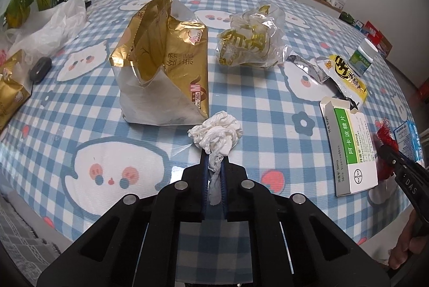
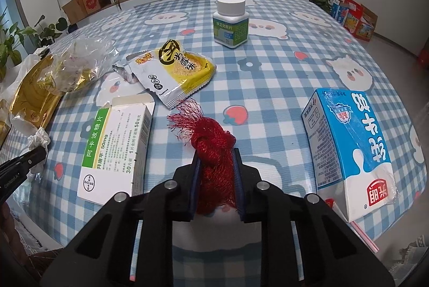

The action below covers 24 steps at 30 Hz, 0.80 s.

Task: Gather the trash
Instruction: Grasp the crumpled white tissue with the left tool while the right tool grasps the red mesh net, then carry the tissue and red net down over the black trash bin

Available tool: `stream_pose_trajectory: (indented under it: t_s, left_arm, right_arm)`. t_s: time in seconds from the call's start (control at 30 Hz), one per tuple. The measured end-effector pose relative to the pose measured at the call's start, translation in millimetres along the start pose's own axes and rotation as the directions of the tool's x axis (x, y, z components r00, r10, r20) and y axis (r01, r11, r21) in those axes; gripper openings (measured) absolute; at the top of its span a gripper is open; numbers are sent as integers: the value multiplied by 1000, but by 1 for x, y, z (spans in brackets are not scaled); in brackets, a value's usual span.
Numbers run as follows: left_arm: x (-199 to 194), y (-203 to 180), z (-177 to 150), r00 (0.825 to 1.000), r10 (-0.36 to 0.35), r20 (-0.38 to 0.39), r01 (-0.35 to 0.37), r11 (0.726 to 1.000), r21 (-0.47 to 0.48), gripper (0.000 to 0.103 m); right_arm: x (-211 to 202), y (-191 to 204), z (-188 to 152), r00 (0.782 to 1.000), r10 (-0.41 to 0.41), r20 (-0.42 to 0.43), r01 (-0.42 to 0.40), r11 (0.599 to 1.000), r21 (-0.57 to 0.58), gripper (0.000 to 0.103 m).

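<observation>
The left gripper (image 1: pixel 213 153) pinches a crumpled white tissue (image 1: pixel 217 133) near the table's (image 1: pixel 254 99) front edge. Beside it, the right gripper (image 2: pixel 215 153) clamps a knotted red mesh bag (image 2: pixel 214 150), between the medicine box (image 2: pixel 118 145) and milk carton (image 2: pixel 351 145).

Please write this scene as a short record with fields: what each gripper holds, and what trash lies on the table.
left gripper: shut on crumpled white tissue
right gripper: shut on red mesh net
between them: medicine box, lying flat
other trash: gold wrapper bag, clear plastic bag, yellow snack packet, milk carton
upright: white-capped pill bottle
surface: checked tablecloth
</observation>
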<state>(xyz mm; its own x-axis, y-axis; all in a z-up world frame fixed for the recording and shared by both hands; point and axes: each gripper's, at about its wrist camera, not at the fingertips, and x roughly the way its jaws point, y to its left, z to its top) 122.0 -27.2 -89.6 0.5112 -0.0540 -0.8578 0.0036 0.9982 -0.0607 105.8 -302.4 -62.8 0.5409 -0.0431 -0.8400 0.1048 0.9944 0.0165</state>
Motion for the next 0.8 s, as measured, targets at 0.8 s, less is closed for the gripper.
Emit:
stream_pose_trajectory:
  t_s: [0.8]
  left_arm:
    - [-67, -22, -25, 995, -44, 85, 39, 998, 55, 6]
  right_arm:
    - [-65, -18, -19, 995, 30, 92, -30, 1000, -2, 18]
